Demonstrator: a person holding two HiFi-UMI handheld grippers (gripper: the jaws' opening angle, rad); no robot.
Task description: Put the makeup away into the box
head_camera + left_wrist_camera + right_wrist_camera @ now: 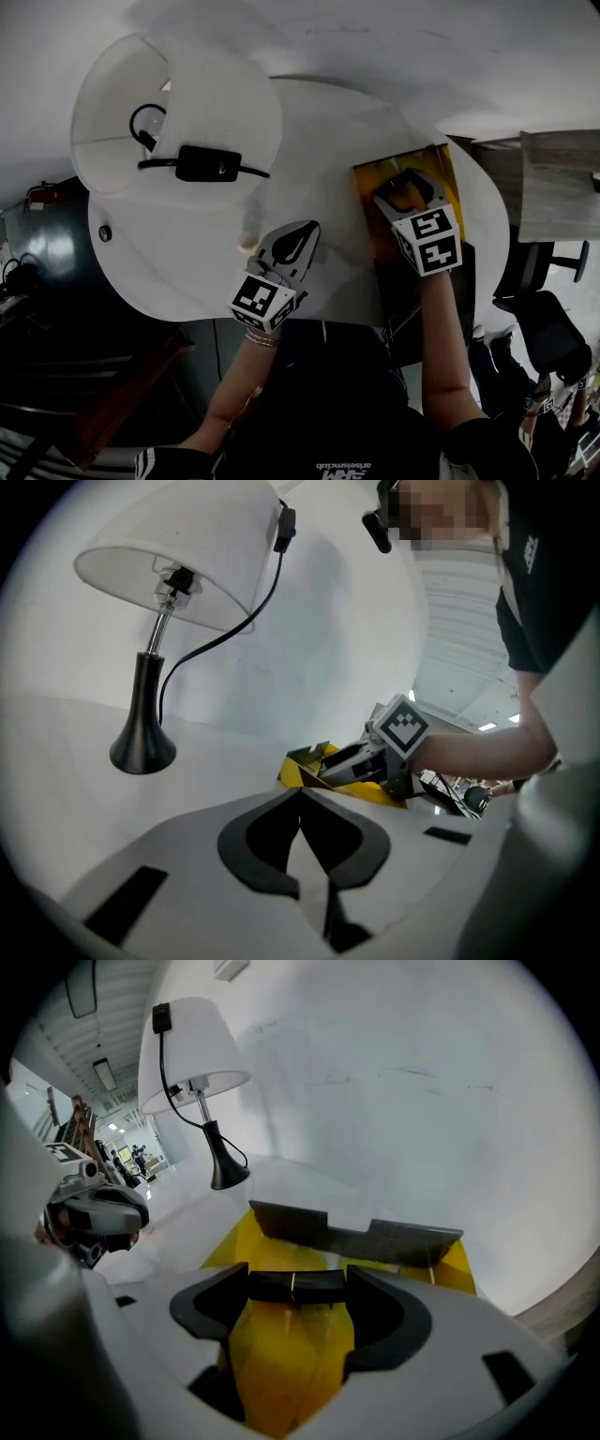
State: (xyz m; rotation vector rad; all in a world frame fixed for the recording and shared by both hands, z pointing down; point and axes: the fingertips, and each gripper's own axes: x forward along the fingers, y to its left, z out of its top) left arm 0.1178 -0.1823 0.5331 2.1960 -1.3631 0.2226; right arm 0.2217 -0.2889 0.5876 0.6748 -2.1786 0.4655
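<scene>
Two handheld grippers are at a white round tabletop [328, 131]. Over the open yellow box with a dark grey flap [255, 1232] hangs the right gripper [295, 1288], its jaws clamped on the ends of a short black makeup tube [314, 1285], which lies crosswise above the box's yellow inside. To the left of the box is the left gripper [300, 797], jaws closed together and empty. Farther left of the box stands a white-shaded lamp with a black base [142, 733].
</scene>
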